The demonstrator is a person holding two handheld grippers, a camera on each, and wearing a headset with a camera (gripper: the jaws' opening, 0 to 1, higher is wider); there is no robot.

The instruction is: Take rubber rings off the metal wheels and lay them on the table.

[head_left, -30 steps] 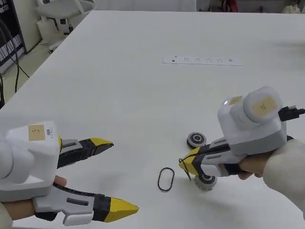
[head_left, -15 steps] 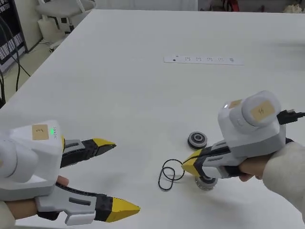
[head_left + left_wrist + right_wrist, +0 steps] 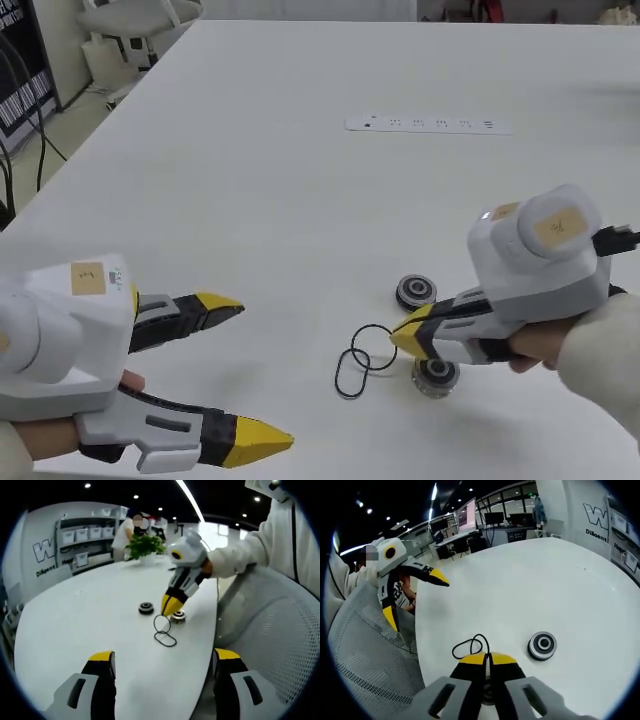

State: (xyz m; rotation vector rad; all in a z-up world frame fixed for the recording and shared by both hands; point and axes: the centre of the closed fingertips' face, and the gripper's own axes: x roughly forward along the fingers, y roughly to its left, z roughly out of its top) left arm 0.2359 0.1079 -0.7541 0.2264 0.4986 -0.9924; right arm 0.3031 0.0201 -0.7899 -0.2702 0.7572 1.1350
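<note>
Two metal wheels sit on the white table [image 3: 250,180]: the far wheel [image 3: 415,292] and the near wheel [image 3: 436,374], which lies partly under my right gripper [image 3: 400,340]. That gripper is shut on a thin black rubber ring [image 3: 372,347], whose loop droops onto a second ring [image 3: 347,377] lying flat. The right gripper view has the pinched ring [image 3: 470,647] at my shut tips [image 3: 486,657] and the far wheel [image 3: 542,645] beside them. My left gripper [image 3: 250,372] hangs open at the lower left, holding nothing; its own view looks at both rings [image 3: 164,632].
A white power strip [image 3: 428,125] lies across the far middle of the table. The table's left edge runs diagonally, with an office chair [image 3: 130,25] and cables beyond it. A mesh chair back [image 3: 365,645] stands close to the person.
The ring that the right gripper was stretching off the near wheel has come free and now drapes over the ring on the table. The right gripper has drifted slightly right, uncovering the wheel.
</note>
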